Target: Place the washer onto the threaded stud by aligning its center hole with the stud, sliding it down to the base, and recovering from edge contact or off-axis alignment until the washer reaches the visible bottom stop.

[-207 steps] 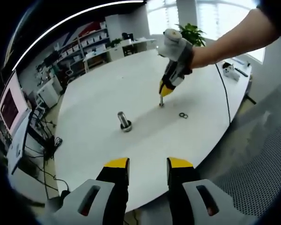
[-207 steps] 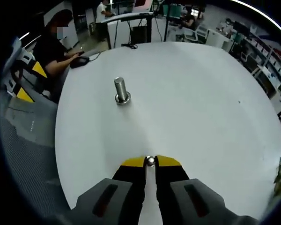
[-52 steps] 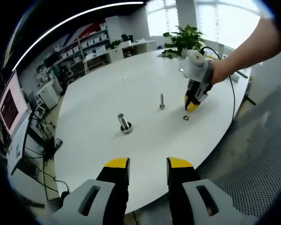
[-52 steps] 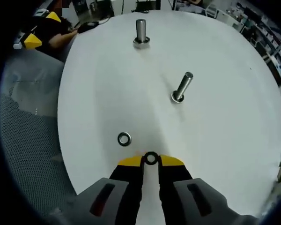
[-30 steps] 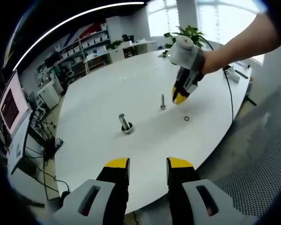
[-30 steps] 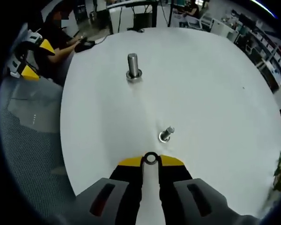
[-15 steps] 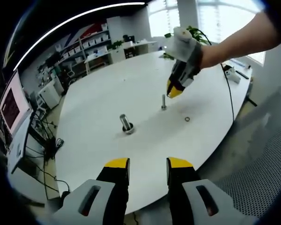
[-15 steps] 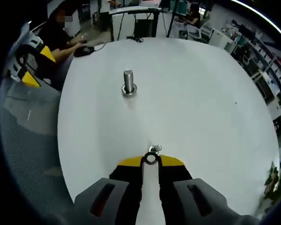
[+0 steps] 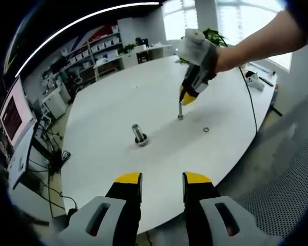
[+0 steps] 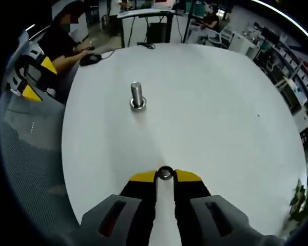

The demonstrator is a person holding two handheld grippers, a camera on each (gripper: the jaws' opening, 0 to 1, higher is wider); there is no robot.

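1. Two bolts stand upright on a round white table (image 9: 118, 102): a thin stud (image 9: 180, 112) near the middle and a thicker bolt (image 9: 139, 135) set apart from it, closer to the left gripper's camera.
2. Held by a person's hand (image 9: 201, 50), the right gripper (image 9: 187, 98) points its yellow tips down directly over the top of the thin stud, as seen in the left gripper view.
3. In the right gripper view, the right gripper's (image 10: 165, 175) jaws are closed on a small washer (image 10: 165, 173), pinched between the yellow tips; the stud's top shows through or just under its hole, though whether the two touch cannot be told.
4. The thicker bolt (image 10: 137, 97) stands farther off on the table (image 10: 220, 113) in that view.
5. A second washer (image 9: 206, 129) lies flat on the table, near the thin stud and apart from it.
6. The left gripper (image 9: 161, 179) hangs off the table's edge with its jaws parted and nothing between them.
7. A seated person (image 10: 61, 48) works at the table's far side in the right gripper view.
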